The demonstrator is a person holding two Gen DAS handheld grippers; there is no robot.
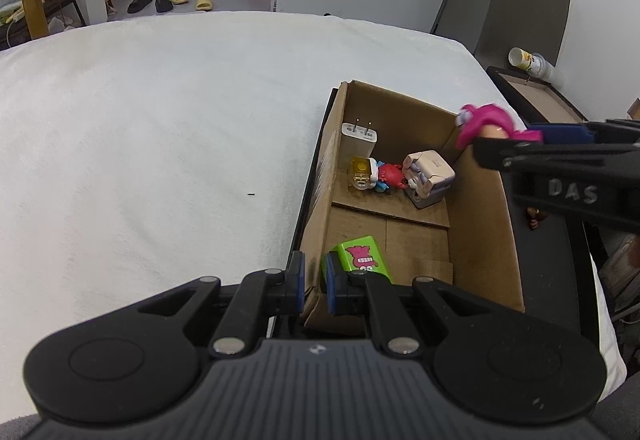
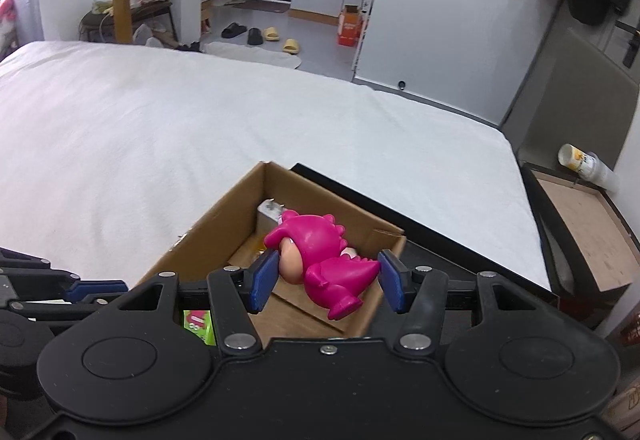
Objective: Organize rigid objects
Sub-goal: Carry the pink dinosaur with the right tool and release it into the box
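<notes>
Item 1, my right gripper (image 2: 326,282): closed on the pink dinosuit figurine (image 2: 320,260), one blue pad against its face side, the other against its tail. The figurine lies tilted between the pads, held in the air over the cardboard box (image 2: 200,236); in the left wrist view it shows above the box's far right wall.

Item 2, my left gripper (image 1: 314,280): jaws drawn fully together on the box's near left wall, with the cardboard edge showing between the blue pads.

Item 3, cardboard box: open-topped, sitting on a dark tray (image 1: 308,191) at the right edge of the white bed cover (image 1: 160,139).

Contents of the box, as seen from the left wrist:
- white plug adapter (image 1: 359,143), upright in the far left corner, prongs up;
- small yellow clear piece (image 1: 360,173), just in front of the adapter;
- red and blue toy figure (image 1: 386,177), lying beside the yellow piece;
- pale boxy toy (image 1: 428,177), touching the red figure, near the far right wall;
- green block with pink print (image 1: 362,260), at the near left, close beside my left pads.

Item 4, surroundings: a paper cup (image 1: 530,63) lying on its side on the brown stand to the right of the bed.
</notes>
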